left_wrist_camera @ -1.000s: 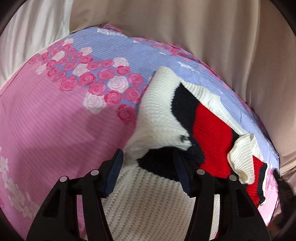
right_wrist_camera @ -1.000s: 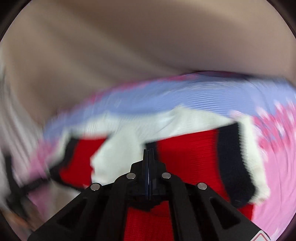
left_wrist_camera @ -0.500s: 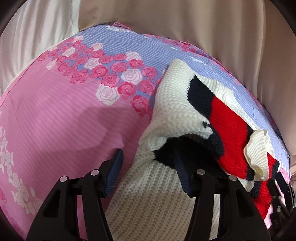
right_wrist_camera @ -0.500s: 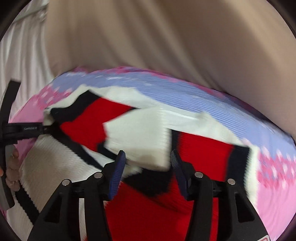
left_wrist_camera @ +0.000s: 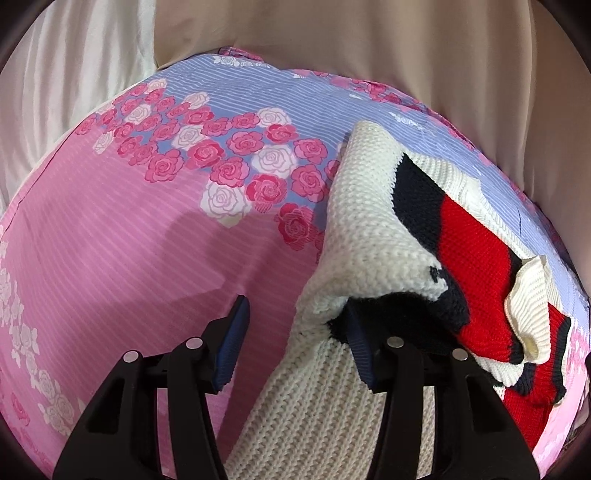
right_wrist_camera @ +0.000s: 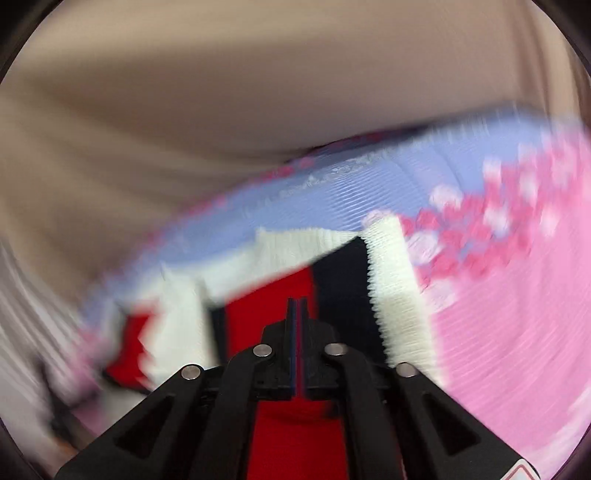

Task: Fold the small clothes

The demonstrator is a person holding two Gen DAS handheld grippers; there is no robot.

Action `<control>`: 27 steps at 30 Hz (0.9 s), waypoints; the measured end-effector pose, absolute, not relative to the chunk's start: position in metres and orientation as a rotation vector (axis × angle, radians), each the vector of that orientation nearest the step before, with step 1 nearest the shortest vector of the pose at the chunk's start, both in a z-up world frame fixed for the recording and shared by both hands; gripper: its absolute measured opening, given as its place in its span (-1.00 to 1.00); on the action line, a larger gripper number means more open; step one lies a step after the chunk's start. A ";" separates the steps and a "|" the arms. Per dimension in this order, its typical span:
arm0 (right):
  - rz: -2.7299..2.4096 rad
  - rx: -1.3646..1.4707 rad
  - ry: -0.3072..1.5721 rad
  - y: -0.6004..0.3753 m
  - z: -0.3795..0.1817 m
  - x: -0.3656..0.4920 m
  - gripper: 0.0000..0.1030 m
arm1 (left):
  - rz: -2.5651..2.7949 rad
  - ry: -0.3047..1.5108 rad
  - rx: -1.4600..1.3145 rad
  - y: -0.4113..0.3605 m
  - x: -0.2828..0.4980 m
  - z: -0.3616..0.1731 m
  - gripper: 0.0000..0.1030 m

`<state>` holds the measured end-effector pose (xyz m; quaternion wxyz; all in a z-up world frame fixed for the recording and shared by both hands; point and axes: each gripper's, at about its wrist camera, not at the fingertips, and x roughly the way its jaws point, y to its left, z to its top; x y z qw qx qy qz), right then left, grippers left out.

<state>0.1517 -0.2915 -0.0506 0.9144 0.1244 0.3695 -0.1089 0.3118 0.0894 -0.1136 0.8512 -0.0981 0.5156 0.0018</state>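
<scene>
Knitted in cream, navy and red, the small sweater (left_wrist_camera: 373, 236) lies on the rose-printed pink and lilac bedsheet (left_wrist_camera: 122, 236), with a beige curtain (left_wrist_camera: 332, 33) hanging behind the bed. In the left wrist view, going left to right, the left gripper (left_wrist_camera: 295, 345) has its jaws spread: the left blue pad hangs over bare pink sheet, clear of the knit, a cream ribbed part of the sweater runs up through the gap, and the right pad sits against a bunched navy fold. The pads are not pressing together on the cloth. Beyond that fold the red panel slopes off to the right, with a curled cream cuff (left_wrist_camera: 528, 299) lying on it. The right wrist view is smeared by motion. There the right gripper (right_wrist_camera: 297, 317) has just been closing, and its jaws stand nearly pressed together above the red part of the sweater (right_wrist_camera: 266, 317); whether any knit is pinched between them I cannot tell.
</scene>
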 end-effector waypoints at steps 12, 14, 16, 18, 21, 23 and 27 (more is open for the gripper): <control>0.117 -0.359 0.868 -0.133 -0.103 0.225 0.00 | 0.018 1.091 -0.180 0.089 0.311 -0.114 -0.03; 0.120 -0.225 0.912 -0.145 -0.107 0.232 -0.78 | 0.012 1.090 -0.167 0.088 0.311 -0.115 -0.03; 0.068 0.006 0.871 -0.177 -0.092 0.230 -0.80 | 0.008 1.089 -0.161 0.089 0.312 -0.113 -0.11; 0.004 0.241 0.799 -0.217 -0.074 0.217 -0.80 | 0.001 1.084 -0.187 0.095 0.314 -0.109 -0.15; -0.076 0.636 0.644 -0.289 -0.061 0.172 -0.81 | -0.006 1.086 -0.206 0.101 0.316 -0.106 -0.15; -0.144 0.792 0.575 -0.322 -0.068 0.137 -0.81 | -0.018 1.097 -0.198 0.098 0.316 -0.109 -0.14; -0.271 0.873 0.636 -0.351 -0.109 0.104 -0.81 | -0.046 1.103 -0.115 0.077 0.312 -0.116 -0.09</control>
